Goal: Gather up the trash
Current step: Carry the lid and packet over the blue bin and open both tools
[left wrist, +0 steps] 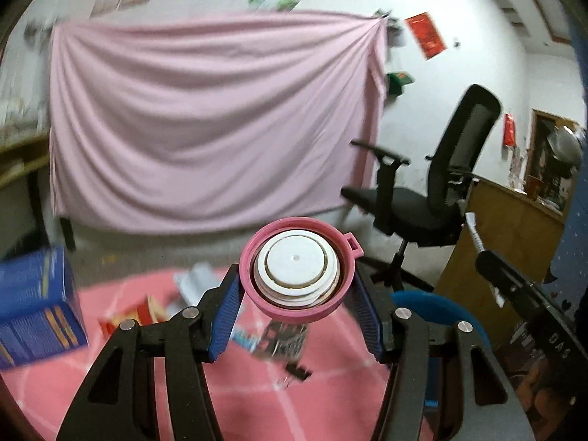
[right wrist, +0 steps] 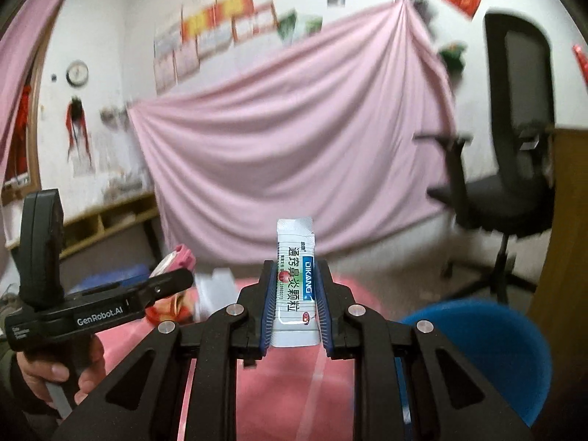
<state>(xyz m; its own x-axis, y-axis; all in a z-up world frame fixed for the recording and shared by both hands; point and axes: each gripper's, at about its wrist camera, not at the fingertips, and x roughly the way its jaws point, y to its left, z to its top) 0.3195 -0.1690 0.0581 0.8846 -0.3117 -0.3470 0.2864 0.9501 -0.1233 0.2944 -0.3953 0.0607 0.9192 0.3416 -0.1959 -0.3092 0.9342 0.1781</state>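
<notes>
Pink lid: the left gripper [left wrist: 296, 290] is clenched on a round pink lid [left wrist: 299, 270], blue pads pressing its rim from both sides, so the white inner face looks back at the camera; held by the edge it cannot slip while carried
White sachet: the right gripper [right wrist: 296, 294] grasps a white medicine sachet [right wrist: 296, 283] upright between its jaws, pinched at the lower half with the top sticking free, a grip that suits a thin, limp packet
Height: both pieces are lifted clear of the pink cloth [left wrist: 239, 404], not resting on it
Blue bin: a blue bin [right wrist: 488, 345] sits just right of the cloth, near both grippers, likely the drop point
Left behind: a blue box [left wrist: 36, 305], a red packet [left wrist: 147, 312] and dark scraps [left wrist: 286, 341] lie on the cloth, so collecting looks partway done
Risk: the sachet could flop sideways on release
</notes>
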